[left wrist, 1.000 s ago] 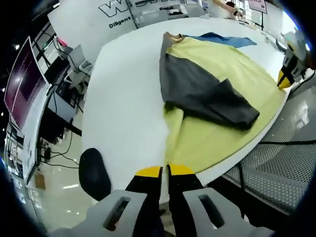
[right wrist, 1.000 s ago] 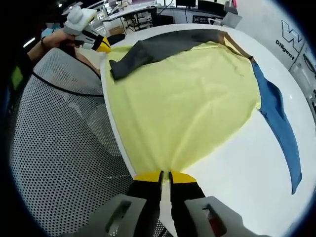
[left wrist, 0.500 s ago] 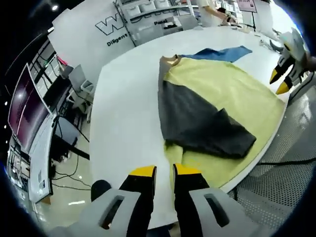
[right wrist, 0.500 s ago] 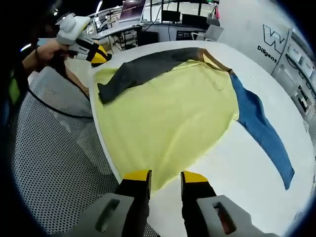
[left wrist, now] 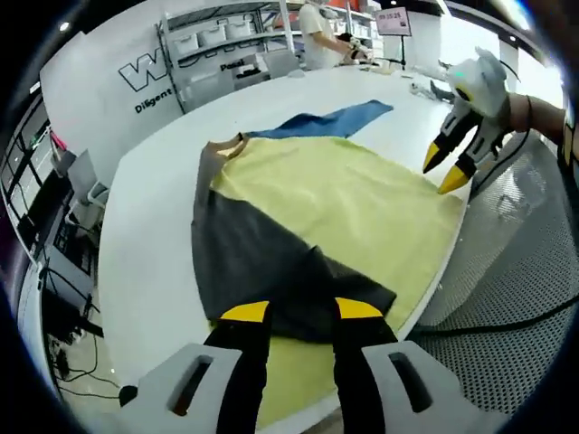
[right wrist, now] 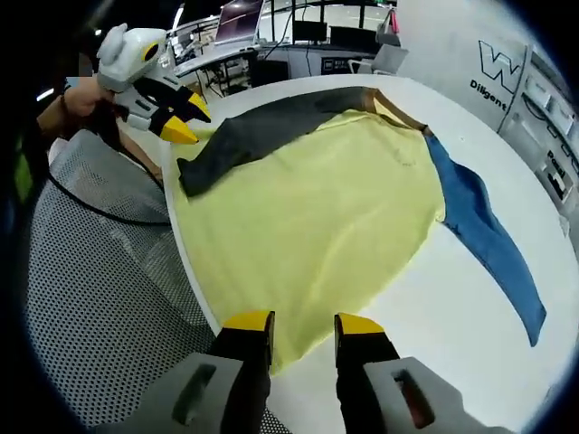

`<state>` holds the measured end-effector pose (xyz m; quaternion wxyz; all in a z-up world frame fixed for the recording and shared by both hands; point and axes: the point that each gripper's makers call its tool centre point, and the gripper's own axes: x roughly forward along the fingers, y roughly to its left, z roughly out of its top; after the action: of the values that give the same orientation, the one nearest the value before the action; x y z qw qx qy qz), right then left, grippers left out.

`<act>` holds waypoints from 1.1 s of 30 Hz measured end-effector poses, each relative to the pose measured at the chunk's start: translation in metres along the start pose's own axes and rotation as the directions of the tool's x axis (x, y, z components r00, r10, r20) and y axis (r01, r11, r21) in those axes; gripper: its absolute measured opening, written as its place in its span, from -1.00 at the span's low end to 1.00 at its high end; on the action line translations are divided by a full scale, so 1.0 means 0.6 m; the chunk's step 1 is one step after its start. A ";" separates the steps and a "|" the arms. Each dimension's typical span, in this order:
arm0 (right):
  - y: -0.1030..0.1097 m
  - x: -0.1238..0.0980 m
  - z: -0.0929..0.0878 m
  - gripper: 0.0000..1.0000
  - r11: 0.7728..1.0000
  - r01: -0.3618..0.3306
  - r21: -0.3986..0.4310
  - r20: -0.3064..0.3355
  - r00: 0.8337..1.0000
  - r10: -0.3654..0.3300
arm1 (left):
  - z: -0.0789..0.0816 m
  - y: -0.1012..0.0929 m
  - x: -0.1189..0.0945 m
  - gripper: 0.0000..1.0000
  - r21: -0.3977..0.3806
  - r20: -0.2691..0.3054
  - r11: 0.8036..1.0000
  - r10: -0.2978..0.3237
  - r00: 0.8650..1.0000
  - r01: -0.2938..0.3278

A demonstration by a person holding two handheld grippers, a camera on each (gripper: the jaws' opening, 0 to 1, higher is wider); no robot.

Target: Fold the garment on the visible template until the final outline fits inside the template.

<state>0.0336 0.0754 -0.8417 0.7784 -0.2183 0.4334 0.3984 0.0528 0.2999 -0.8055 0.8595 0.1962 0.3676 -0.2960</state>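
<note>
Holding both tools released above the cloth, we are between grasps: the left hand-held gripper [left wrist: 301, 312] has its yellow-tipped jaws apart over the end of the dark grey sleeve [left wrist: 271, 271], gripping nothing, and the right hand-held gripper [right wrist: 304, 325] hangs spread over the near hem of the garment [right wrist: 317, 208], also empty. In the left gripper view the grey sleeve lies folded across the yellow body, its cuff end just ahead of our jaws, while the blue sleeve [left wrist: 330, 120] stretches out flat on the far side, beyond the collar [left wrist: 226, 146]. The garment lies spread on the white bench [left wrist: 145, 244], its hem at the edge nearest us, next to a perforated grey surface [right wrist: 99, 298]. We cannot make out a template outline under the cloth in either view. We judge that one sleeve is folded in and the other is not, so the task is only partly done. The next move likely calls for reaching to the blue sleeve [right wrist: 488, 240], pinching it near its end, and laying it across the yellow body without dragging the rest out of place or off the bench edge.
</note>
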 end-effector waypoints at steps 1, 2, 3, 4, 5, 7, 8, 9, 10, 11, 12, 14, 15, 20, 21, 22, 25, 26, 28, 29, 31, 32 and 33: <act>0.000 0.001 0.000 -0.58 1.000 -0.001 0.000 -0.001 1.000 0.001 | 0.001 -0.008 0.008 -0.40 0.000 0.002 1.000 -0.021 1.000 0.021; 0.001 0.001 0.000 -0.58 1.000 -0.003 -0.001 -0.001 1.000 0.003 | 0.001 -0.016 0.013 -0.37 0.002 -0.007 0.999 -0.043 0.999 0.043; 0.002 0.000 0.000 -0.57 1.000 -0.005 -0.001 -0.002 1.000 0.005 | 0.002 -0.023 0.021 -0.37 0.017 -0.012 0.998 -0.058 0.998 0.058; 0.002 0.000 0.001 -0.57 1.000 -0.005 -0.003 -0.001 1.000 0.005 | 0.005 -0.027 0.027 -0.38 0.027 -0.012 0.998 -0.062 0.998 0.063; 0.002 0.000 0.002 -0.57 1.000 -0.005 -0.005 0.001 1.000 0.005 | 0.007 -0.030 0.033 -0.37 0.032 -0.015 0.997 -0.065 0.998 0.065; 0.004 0.001 0.005 -0.57 1.000 -0.008 -0.007 0.006 1.000 0.008 | 0.016 -0.033 0.047 -0.29 0.070 -0.011 0.995 -0.067 0.998 0.068; 0.005 0.001 0.005 -0.57 1.000 -0.011 -0.006 0.006 1.000 0.011 | 0.021 -0.032 0.052 -0.24 0.092 -0.007 0.994 -0.064 0.998 0.064; 0.007 0.003 0.005 -0.57 1.000 -0.014 -0.006 0.005 1.000 0.014 | 0.024 -0.030 0.057 -0.19 0.101 -0.006 0.993 -0.057 0.998 0.057; 0.010 0.004 0.006 -0.57 1.000 -0.019 -0.009 0.004 1.000 0.019 | 0.023 -0.023 0.065 -0.14 0.110 -0.027 0.993 -0.042 0.999 0.045; 0.013 0.006 0.006 -0.57 1.000 -0.023 -0.012 0.002 1.000 0.023 | 0.024 -0.015 0.071 -0.12 0.129 -0.039 0.991 -0.028 0.999 0.032; 0.014 0.007 0.006 -0.57 1.000 -0.024 -0.013 0.002 1.000 0.024 | 0.024 -0.011 0.076 -0.12 0.127 -0.039 0.991 -0.026 0.999 0.031; 0.018 0.010 0.005 -0.57 0.999 -0.032 -0.012 -0.001 0.999 0.032 | 0.019 -0.001 0.086 -0.19 0.096 -0.067 0.995 -0.026 0.997 0.033; 0.019 0.010 0.005 -0.56 0.999 -0.034 -0.012 -0.001 0.999 0.034 | 0.012 0.003 0.090 -0.27 0.053 -0.089 0.998 -0.025 0.996 0.030; 0.024 0.012 0.009 -0.56 0.999 -0.041 -0.013 0.003 0.999 0.041 | 0.014 0.016 0.096 -0.32 0.032 -0.087 0.999 -0.033 0.996 0.036; 0.025 0.013 0.009 -0.56 0.999 -0.044 -0.012 0.004 0.999 0.044 | 0.005 0.011 0.098 -0.35 -0.004 -0.115 0.998 -0.055 0.992 0.055; 0.026 0.014 0.010 -0.56 0.999 -0.046 -0.012 0.004 0.999 0.046 | 0.004 0.011 0.100 -0.36 -0.006 -0.119 0.998 -0.058 0.991 0.058; 0.028 0.015 0.011 -0.57 0.999 -0.048 -0.015 0.003 0.999 0.048 | 0.004 0.004 0.101 -0.43 -0.020 -0.116 0.997 -0.078 0.990 0.076; 0.028 0.016 0.011 -0.57 0.999 -0.050 -0.014 0.004 0.999 0.050 | 0.004 -0.001 0.102 -0.48 -0.037 -0.113 0.995 -0.094 0.989 0.091; 0.029 0.017 0.011 -0.57 0.999 -0.052 -0.010 0.004 0.999 0.052 | 0.005 -0.004 0.103 -0.52 -0.064 -0.104 0.993 -0.101 0.990 0.094; 0.029 0.017 0.010 -0.57 0.999 -0.053 -0.009 0.002 0.999 0.054 | 0.005 -0.005 0.102 -0.55 -0.044 -0.098 0.994 -0.101 0.990 0.097; 0.029 0.018 0.009 -0.57 0.999 -0.054 -0.009 0.000 0.999 0.054 | 0.005 -0.008 0.102 -0.60 -0.042 -0.084 0.992 -0.120 0.989 0.116; 0.029 0.019 0.008 -0.57 0.998 -0.055 -0.006 -0.001 0.998 0.055 | 0.006 -0.003 0.102 -0.64 -0.057 -0.076 0.992 -0.113 0.991 0.109; 0.029 0.021 0.006 -0.57 0.998 -0.058 -0.003 -0.004 0.998 0.058 | 0.007 -0.003 0.102 -0.75 -0.069 -0.067 0.991 -0.123 0.990 0.119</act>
<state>0.0253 0.0933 -0.8502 0.7653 -0.2077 0.4404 0.4210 0.0878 0.2737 -0.8486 0.8322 0.1560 0.4186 -0.3283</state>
